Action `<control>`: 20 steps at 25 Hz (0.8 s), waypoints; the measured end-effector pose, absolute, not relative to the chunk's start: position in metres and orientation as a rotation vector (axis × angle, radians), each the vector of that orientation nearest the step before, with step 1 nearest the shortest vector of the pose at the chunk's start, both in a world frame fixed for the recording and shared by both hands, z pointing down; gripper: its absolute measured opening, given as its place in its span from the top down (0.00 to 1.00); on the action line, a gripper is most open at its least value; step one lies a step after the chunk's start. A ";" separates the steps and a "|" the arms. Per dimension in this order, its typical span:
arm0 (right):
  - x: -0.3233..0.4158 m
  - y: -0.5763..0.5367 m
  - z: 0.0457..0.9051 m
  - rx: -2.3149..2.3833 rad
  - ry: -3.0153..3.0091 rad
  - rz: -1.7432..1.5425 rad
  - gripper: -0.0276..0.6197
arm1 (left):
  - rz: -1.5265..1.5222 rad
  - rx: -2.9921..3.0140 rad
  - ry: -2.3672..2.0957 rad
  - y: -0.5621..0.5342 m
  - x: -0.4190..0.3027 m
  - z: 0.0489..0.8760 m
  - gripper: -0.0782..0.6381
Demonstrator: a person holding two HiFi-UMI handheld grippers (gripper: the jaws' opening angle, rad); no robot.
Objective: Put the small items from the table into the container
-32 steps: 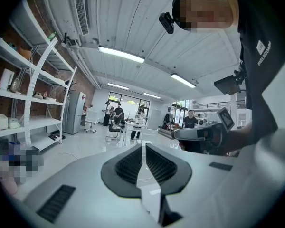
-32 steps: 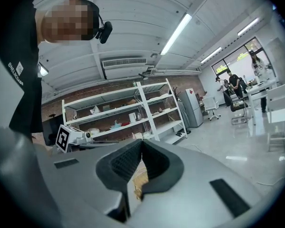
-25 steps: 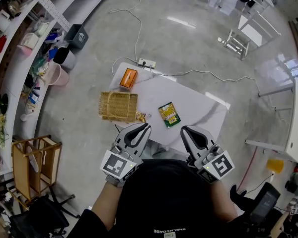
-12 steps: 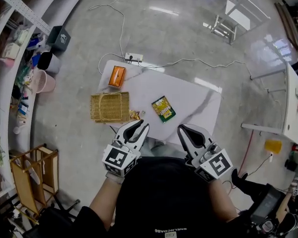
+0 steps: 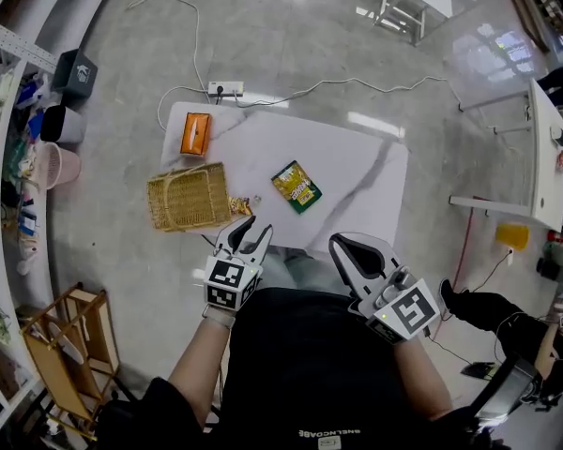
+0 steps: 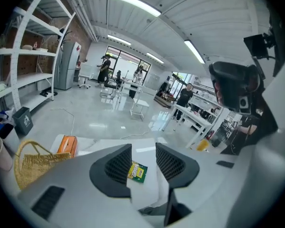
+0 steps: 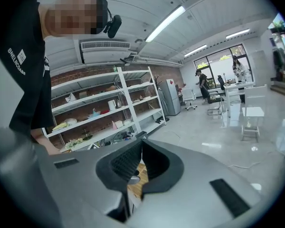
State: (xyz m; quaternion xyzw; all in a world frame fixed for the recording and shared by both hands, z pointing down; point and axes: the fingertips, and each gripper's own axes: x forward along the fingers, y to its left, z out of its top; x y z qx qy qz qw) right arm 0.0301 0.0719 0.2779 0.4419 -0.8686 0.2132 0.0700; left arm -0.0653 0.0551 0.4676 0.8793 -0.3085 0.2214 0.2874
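A white table (image 5: 357,172) carries a green snack packet (image 5: 296,185), an orange box (image 5: 195,133) and two small wrapped items (image 5: 239,204) next to a wicker basket (image 5: 188,197) at its left end. My left gripper (image 5: 251,233) hangs before the table's near edge, close to the wrapped items. Its jaws are opening, with nothing between them. In the left gripper view the green packet (image 6: 137,171) shows far off through the left gripper's (image 6: 143,148) gap, with the basket (image 6: 31,163) at left. My right gripper (image 5: 342,245) stays shut and empty near my body; its tips meet in the right gripper view (image 7: 141,144).
A power strip (image 5: 225,89) and its cable lie on the floor beyond the table. Shelving, bins and a pink bucket (image 5: 52,165) line the left side. A wooden rack (image 5: 66,345) stands at lower left. Another white table (image 5: 544,157) is at the right.
Both grippers have sunk, the left one much more. The left jaws, shut a second ago, now stand apart. The head view has tilted, so the table sits higher and further left.
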 end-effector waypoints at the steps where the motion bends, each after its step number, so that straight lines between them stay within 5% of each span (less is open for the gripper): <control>1: 0.031 0.072 0.281 1.334 -2.604 0.651 0.94 | 0.598 2.331 -0.823 0.055 -0.066 0.476 0.69; 20: 0.031 0.076 0.341 1.407 -2.447 0.811 0.94 | 0.830 2.214 -0.743 0.043 -0.060 0.617 0.58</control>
